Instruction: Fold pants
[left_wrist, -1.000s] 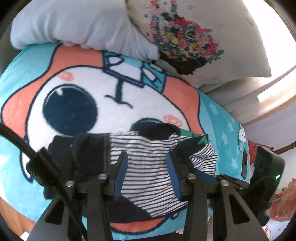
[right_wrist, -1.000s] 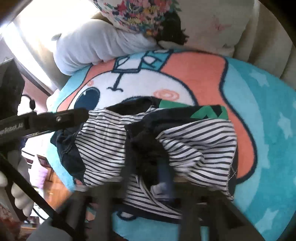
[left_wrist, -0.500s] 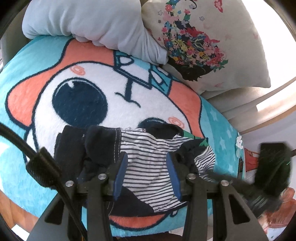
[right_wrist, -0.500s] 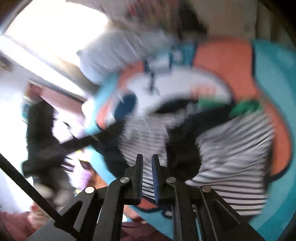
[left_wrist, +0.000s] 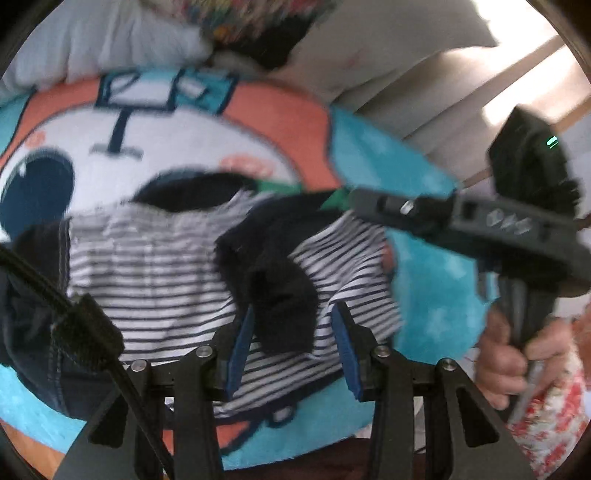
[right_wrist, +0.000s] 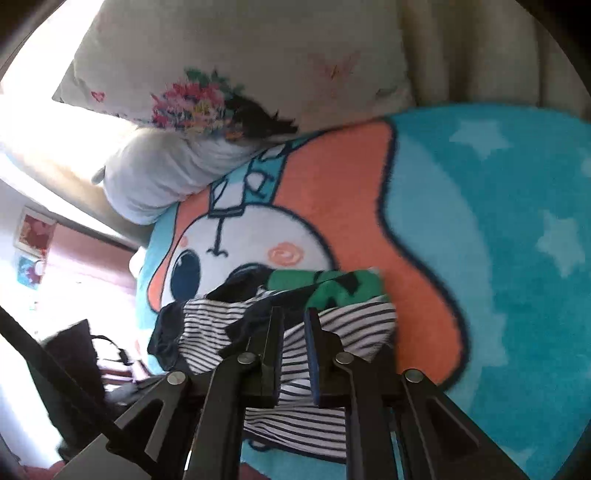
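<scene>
The pants (left_wrist: 147, 277) are white with navy stripes, dark navy parts and a green patch (right_wrist: 332, 284). They lie crumpled on a cartoon blanket (left_wrist: 424, 266). My left gripper (left_wrist: 293, 332) hovers low over their near edge, open, with a dark fold (left_wrist: 284, 295) lying between its blue pads (left_wrist: 242, 350). My right gripper (right_wrist: 295, 332) points at the right half of the pants (right_wrist: 354, 325). Its jaws are opening from a narrow gap, and only striped cloth shows behind it. In the left wrist view the right gripper's black body (left_wrist: 461, 218) reaches in from the right, held by a hand (left_wrist: 502, 354).
A floral pillow (right_wrist: 221, 92) and a white pillow (right_wrist: 159, 173) lean at the far end of the blanket (right_wrist: 480, 258). Bare teal blanket with stars spreads to the right of the pants. A black cable (left_wrist: 55, 302) crosses the lower left.
The left gripper has slid right along the pants, so the dark fold now lies between its fingers. The right gripper has swung in over the pants' right edge, and its jaws stand slightly wider.
</scene>
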